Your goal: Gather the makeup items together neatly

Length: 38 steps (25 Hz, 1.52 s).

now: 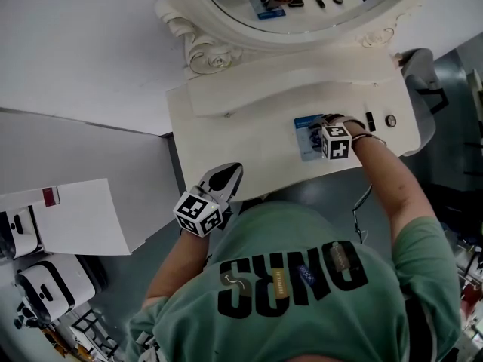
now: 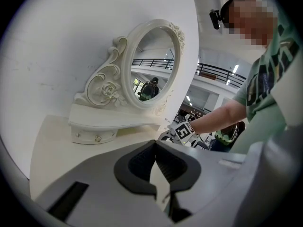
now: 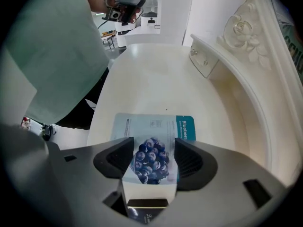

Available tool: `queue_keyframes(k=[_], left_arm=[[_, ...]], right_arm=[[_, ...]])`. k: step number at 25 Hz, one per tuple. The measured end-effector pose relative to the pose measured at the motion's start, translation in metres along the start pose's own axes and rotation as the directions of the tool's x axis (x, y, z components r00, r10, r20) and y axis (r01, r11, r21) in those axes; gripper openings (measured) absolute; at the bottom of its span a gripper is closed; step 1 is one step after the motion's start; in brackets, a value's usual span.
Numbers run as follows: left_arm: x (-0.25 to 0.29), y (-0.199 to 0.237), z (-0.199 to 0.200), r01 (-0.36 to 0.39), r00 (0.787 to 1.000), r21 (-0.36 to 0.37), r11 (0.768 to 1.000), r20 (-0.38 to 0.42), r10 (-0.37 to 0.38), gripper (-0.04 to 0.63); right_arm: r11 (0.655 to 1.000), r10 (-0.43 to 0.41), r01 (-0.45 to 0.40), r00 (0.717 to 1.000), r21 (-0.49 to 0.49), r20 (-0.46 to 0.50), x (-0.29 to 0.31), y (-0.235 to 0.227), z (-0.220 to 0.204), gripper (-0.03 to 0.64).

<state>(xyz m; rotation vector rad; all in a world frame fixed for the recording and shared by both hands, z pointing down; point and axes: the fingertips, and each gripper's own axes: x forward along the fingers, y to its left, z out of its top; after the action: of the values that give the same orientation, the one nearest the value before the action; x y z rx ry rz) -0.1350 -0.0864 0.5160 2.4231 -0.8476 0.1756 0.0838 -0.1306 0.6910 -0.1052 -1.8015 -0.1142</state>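
A blue blueberry face-mask sachet (image 1: 306,138) lies flat on the cream dressing table (image 1: 241,149), right of its middle. My right gripper (image 1: 330,129) points steeply down over it. In the right gripper view the sachet (image 3: 154,126) shows between the spread fingers of that gripper (image 3: 151,159), and the pads do not press on it. A small black stick (image 1: 370,121) and a round dark item (image 1: 390,120) lie just right of that hand. My left gripper (image 1: 224,181) hovers at the table's front left edge, its jaws (image 2: 155,167) shut on nothing.
An ornate oval mirror (image 1: 302,6) stands at the back, above a raised shelf with a small drawer (image 2: 94,135). The table's front edge runs close to the person's body. White boxes (image 1: 72,217) lie on the floor at left.
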Motion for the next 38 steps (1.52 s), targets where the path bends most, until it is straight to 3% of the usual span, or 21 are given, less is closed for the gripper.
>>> queue_keyframes(k=[7, 10, 12, 14, 17, 19, 24, 28, 30, 33, 38], left_arm=[[0.006, -0.006, -0.001, 0.014, 1.000, 0.008, 1.000, -0.011, -0.014, 0.011], [0.007, -0.008, 0.002, 0.025, 1.000, 0.017, 1.000, -0.011, -0.025, 0.011], [0.008, -0.011, 0.006, 0.038, 0.999, 0.030, 0.999, -0.009, -0.038, 0.011], [0.014, -0.015, 0.011, 0.062, 0.998, 0.055, 0.997, -0.011, -0.062, 0.011], [0.030, -0.031, 0.023, 0.124, 0.992, 0.090, 0.988, -0.014, -0.123, 0.011], [0.044, -0.053, 0.032, 0.176, 0.984, 0.117, 0.977, -0.016, -0.176, 0.011], [0.083, -0.122, 0.058, 0.316, 0.948, 0.189, 0.930, -0.031, -0.316, 0.011], [0.115, -0.181, 0.075, 0.428, 0.903, 0.257, 0.867, -0.067, -0.425, 0.011], [0.127, -0.207, 0.080, 0.464, 0.884, 0.273, 0.842, -0.085, -0.460, 0.011], [0.136, -0.240, 0.081, 0.497, 0.866, 0.275, 0.823, -0.101, -0.490, 0.011], [0.134, -0.267, 0.071, 0.509, 0.860, 0.282, 0.813, -0.115, -0.498, 0.011]], right_arm=[[0.999, 0.005, -0.006, 1.000, -0.044, -0.025, 0.002, 0.001, 0.001, 0.264], [0.997, -0.063, 0.061, 0.997, 0.048, 0.050, -0.014, -0.008, 0.008, 0.265], [0.972, -0.163, 0.132, 0.974, 0.193, 0.155, -0.045, -0.020, 0.017, 0.265], [0.901, -0.302, 0.186, 0.918, 0.392, 0.259, -0.087, -0.028, 0.016, 0.264], [0.713, -0.526, 0.179, 0.776, 0.677, 0.348, -0.156, -0.018, -0.007, 0.264], [0.586, -0.640, 0.150, 0.689, 0.796, 0.341, -0.195, 0.006, -0.032, 0.261], [0.326, -0.820, 0.087, 0.522, 0.941, 0.235, -0.273, 0.090, -0.089, 0.230], [0.133, -0.913, 0.080, 0.399, 0.988, 0.091, -0.318, 0.159, -0.121, 0.183], [0.061, -0.932, 0.083, 0.360, 0.995, 0.027, -0.331, 0.189, -0.131, 0.157], [-0.001, -0.943, 0.082, 0.331, 0.997, -0.028, -0.338, 0.229, -0.138, 0.119], [-0.091, -0.932, 0.067, 0.345, 0.994, -0.108, -0.324, 0.273, -0.148, -0.003]])
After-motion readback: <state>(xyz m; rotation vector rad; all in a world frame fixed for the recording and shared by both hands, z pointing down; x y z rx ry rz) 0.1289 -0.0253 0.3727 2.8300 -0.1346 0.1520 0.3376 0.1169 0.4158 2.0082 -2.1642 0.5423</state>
